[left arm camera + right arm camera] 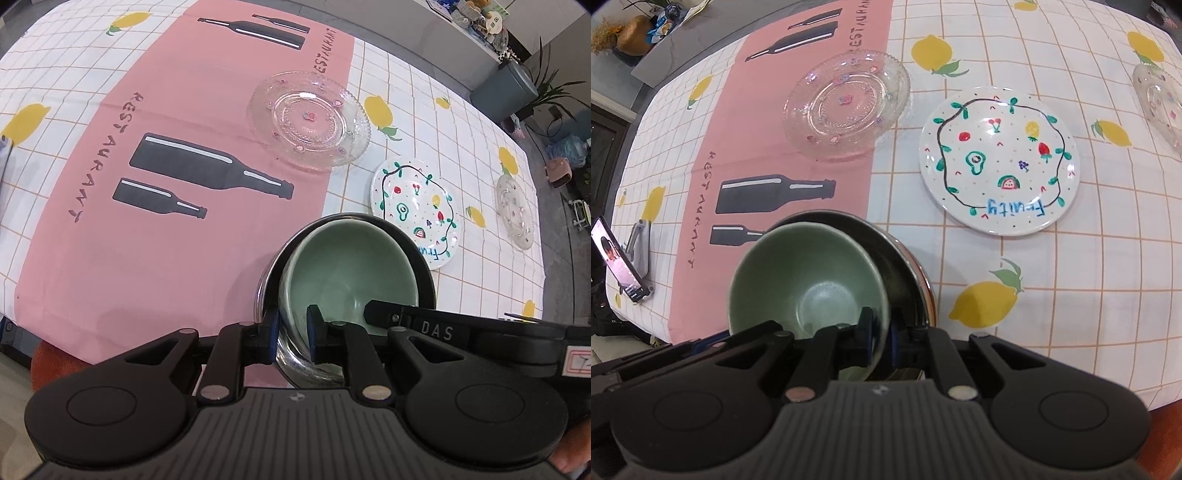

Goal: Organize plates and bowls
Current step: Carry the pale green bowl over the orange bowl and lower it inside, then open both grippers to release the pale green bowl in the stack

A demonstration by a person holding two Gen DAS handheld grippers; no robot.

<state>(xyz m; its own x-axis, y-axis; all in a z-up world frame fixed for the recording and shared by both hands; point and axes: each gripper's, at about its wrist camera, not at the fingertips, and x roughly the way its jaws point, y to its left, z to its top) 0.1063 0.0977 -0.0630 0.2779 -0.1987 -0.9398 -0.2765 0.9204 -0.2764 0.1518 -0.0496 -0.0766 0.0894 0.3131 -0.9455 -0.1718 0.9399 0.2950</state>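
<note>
Leaning tilted inside the steel bowl (905, 258), the green bowl (812, 273) sits at the pink runner's (713, 236) near edge. Left gripper (291, 338) straddles both rims, seemingly pinching them. Right gripper (881, 338) is clamped on the green bowl's rim. Farther right lies the fruit plate (999, 160).
</note>
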